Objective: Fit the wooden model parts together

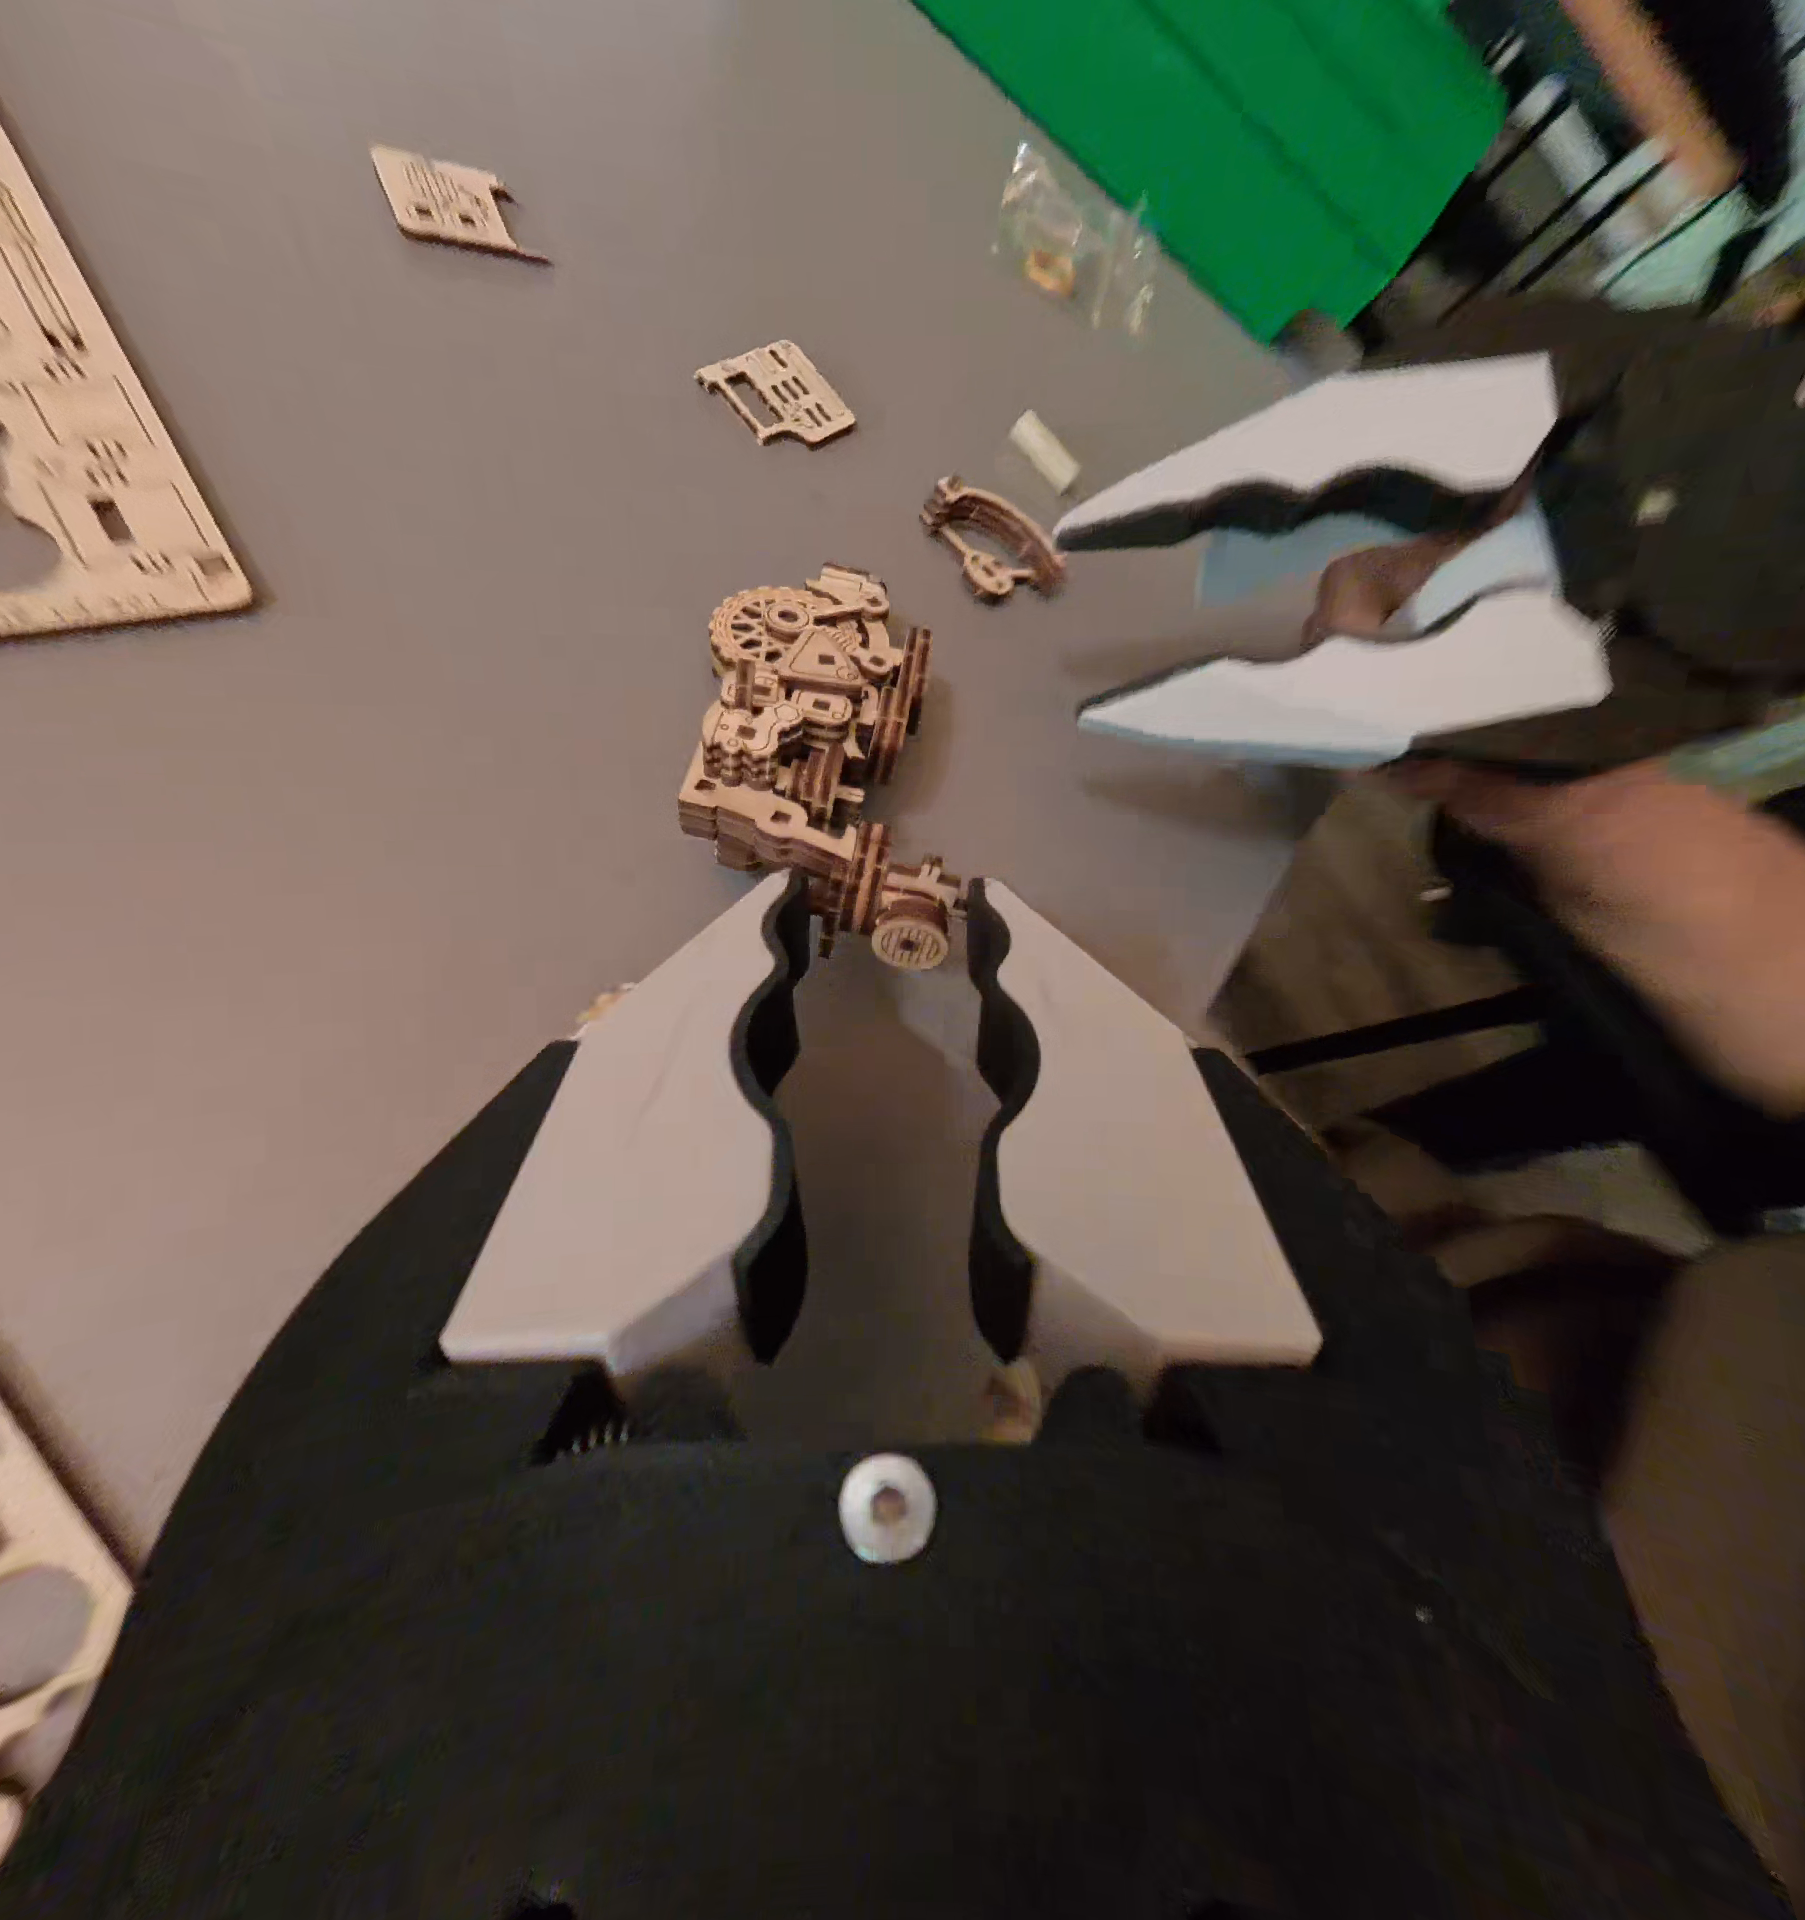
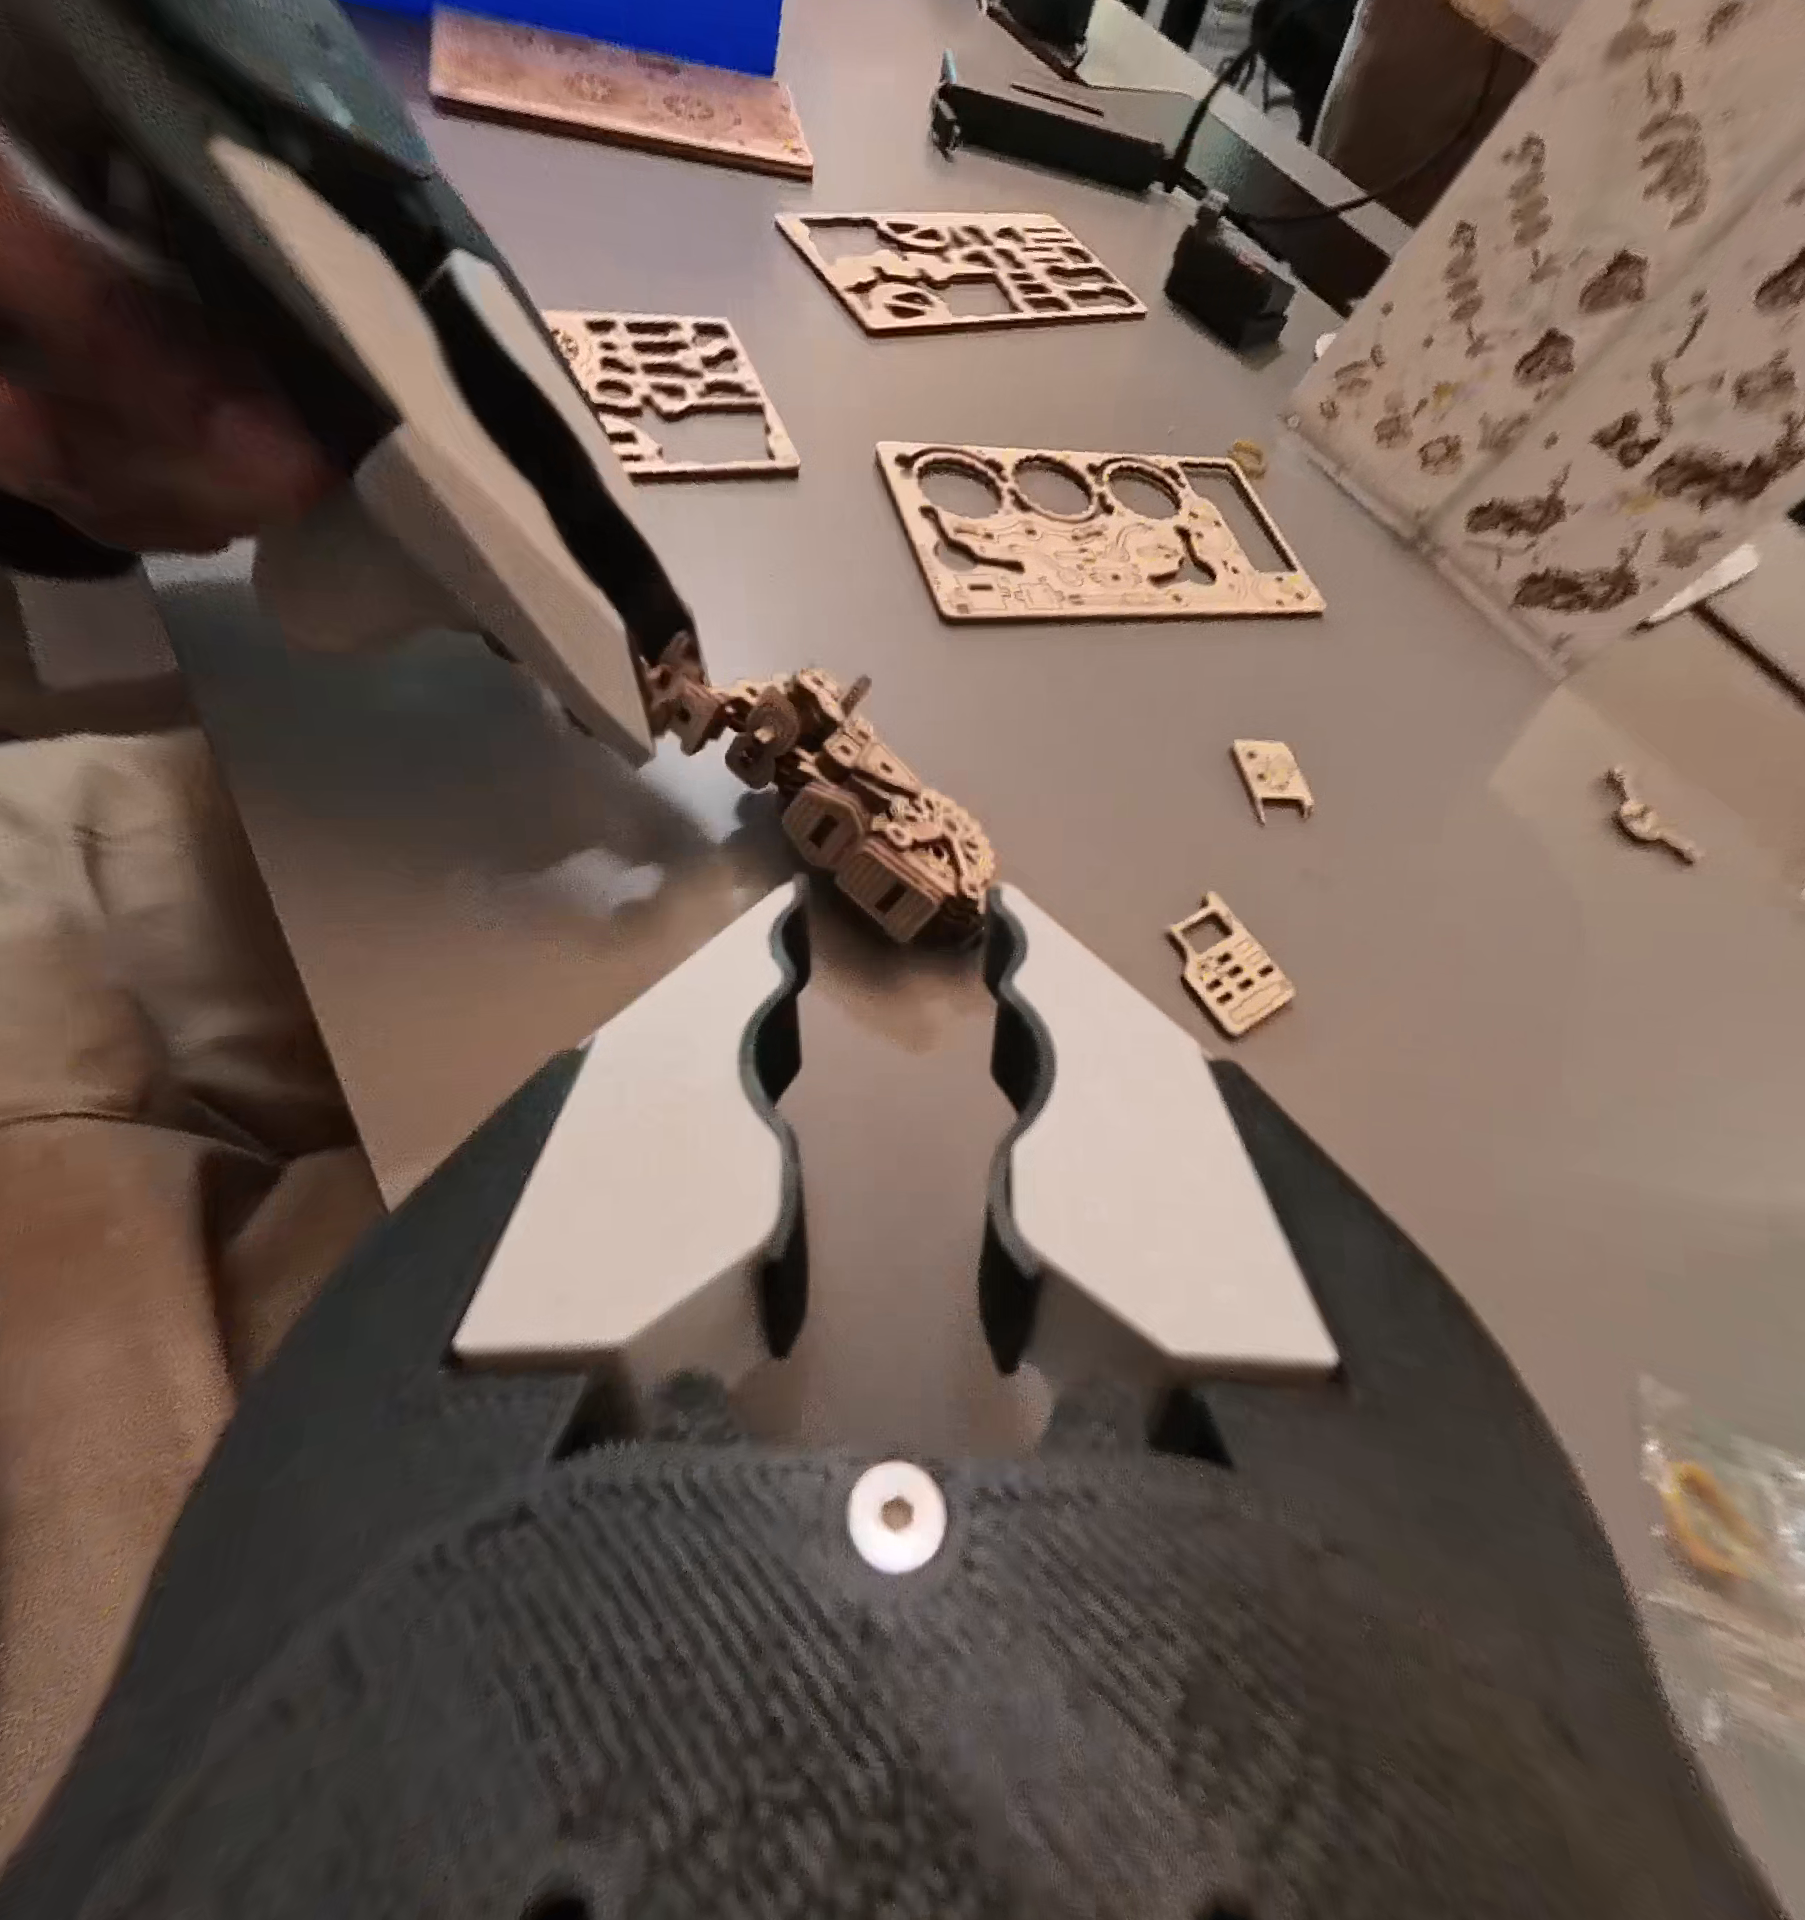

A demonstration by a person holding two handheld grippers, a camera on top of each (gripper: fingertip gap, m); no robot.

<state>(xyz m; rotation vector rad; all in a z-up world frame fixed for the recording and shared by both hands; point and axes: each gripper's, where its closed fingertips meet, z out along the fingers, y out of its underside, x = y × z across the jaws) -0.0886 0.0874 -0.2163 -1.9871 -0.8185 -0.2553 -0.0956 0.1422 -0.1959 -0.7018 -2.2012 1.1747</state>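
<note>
One light, brittle model (image 1: 810, 717) on the worktop (image 1: 410, 727): left gripper (image 1: 882, 894) apparently pinches its 6 o'clock stub, right gripper (image 2: 898, 904) spread; hold the solid body.

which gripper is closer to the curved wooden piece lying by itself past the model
Right. The right gripper hovers open with one fingertip beside the curved wooden piece; the left gripper grips the model's near end.

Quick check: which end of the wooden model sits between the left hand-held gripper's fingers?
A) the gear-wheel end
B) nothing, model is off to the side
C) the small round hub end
C: the left hand-held gripper brackets the wooden model at its small round hub; the gear wheel lies at the far end.
</note>
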